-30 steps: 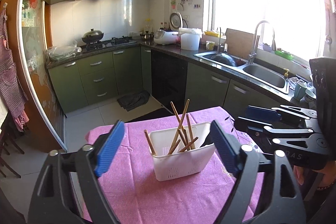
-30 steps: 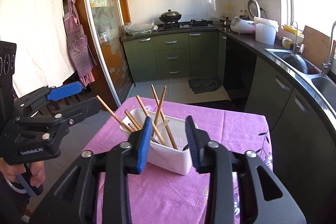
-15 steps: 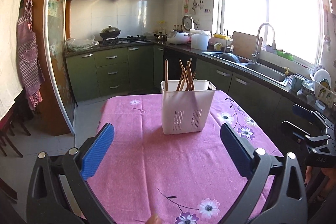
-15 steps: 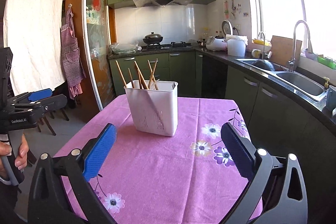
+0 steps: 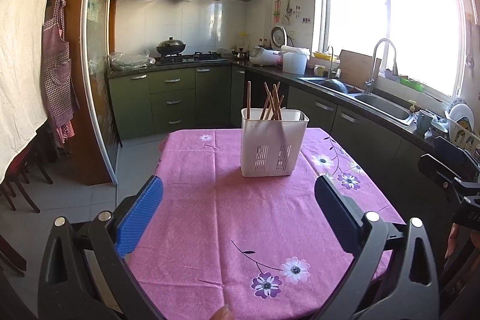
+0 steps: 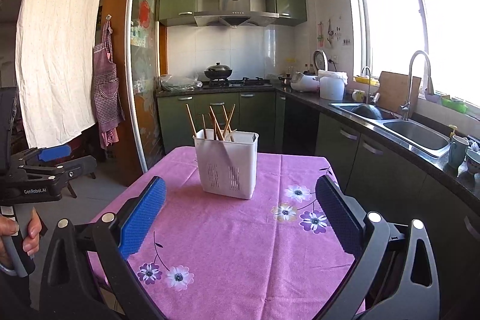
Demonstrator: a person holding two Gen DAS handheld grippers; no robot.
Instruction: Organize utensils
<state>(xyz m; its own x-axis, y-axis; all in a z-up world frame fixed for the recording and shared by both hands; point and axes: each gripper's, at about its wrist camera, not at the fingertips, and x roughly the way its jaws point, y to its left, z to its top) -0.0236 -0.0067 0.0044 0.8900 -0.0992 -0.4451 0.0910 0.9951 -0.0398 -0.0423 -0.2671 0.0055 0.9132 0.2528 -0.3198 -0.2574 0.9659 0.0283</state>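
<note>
Presently I see both the left gripper (image 5: pixel 237 212) and right gripper (image 6: pixel 240 212) with jaws wide, empty; white utensil holder (image 5: pixel 273 143) with chopsticks (image 5: pixel 271 104) stands upright on the pink-clothed surface (image 5: pixel 240 230), well apart.

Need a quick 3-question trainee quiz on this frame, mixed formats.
1. True or false: the chopsticks stand in the white utensil holder.
2. Multiple choice: the left tongs and right tongs are: A both open and empty; B both shut on chopsticks; C left open, right shut.
3. Fill in: the holder stands on a ____ flowered tablecloth.

Key: 1 true; 2 A; 3 pink.
</note>
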